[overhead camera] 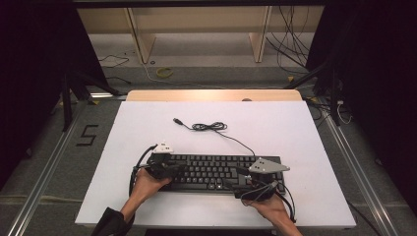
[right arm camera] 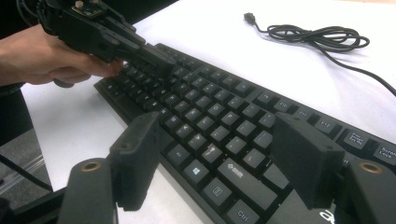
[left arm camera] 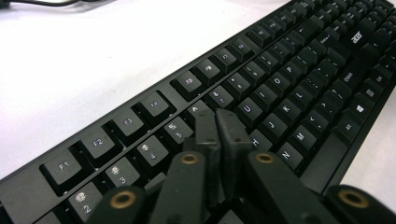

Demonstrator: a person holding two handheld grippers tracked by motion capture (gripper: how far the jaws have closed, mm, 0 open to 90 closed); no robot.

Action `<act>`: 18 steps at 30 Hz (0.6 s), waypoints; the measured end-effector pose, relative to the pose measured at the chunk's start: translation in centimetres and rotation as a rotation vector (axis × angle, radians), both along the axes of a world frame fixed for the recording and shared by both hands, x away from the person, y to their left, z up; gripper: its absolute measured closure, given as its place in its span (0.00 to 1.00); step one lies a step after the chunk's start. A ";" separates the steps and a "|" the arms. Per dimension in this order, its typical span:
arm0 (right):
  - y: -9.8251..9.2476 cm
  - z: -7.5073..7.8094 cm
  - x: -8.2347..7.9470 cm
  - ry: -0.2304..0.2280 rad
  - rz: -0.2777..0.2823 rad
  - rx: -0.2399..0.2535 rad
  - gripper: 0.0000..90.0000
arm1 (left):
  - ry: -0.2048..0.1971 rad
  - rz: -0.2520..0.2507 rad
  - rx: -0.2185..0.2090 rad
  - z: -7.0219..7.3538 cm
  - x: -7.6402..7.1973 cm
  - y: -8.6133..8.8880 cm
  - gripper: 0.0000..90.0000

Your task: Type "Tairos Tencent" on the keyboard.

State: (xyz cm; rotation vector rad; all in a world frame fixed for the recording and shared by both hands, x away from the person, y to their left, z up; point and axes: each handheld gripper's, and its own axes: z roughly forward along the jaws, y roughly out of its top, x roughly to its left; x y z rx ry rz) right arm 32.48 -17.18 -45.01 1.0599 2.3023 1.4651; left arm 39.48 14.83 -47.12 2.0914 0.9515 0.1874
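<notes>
The keyboard (overhead camera: 216, 172) lies on the white counter (overhead camera: 275, 128). The left tool (left arm camera: 217, 122), pressed together, rests over its left keys; the right tool (right arm camera: 219, 154) is spread above its right end.

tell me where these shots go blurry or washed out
High view: even light on the white table, dark surround, keyboard small but legible. Left gripper view: the shut left claw and near keys are sharp, far keys soften, the table is blown out to white. Right gripper view: the open right claw is soft up close, and the cable is clear.
</notes>
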 end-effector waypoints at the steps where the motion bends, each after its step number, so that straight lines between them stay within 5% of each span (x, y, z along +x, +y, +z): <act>1: 0.0 0.0 0.0 0.000 -0.002 -0.001 0.37 | 0.003 -0.002 0.006 0.0 0.1 0.0 0.99; 18: -0.5 0.1 -0.4 -0.003 -0.016 0.000 0.36 | 0.025 -0.003 0.034 -0.6 0.5 -0.6 1.00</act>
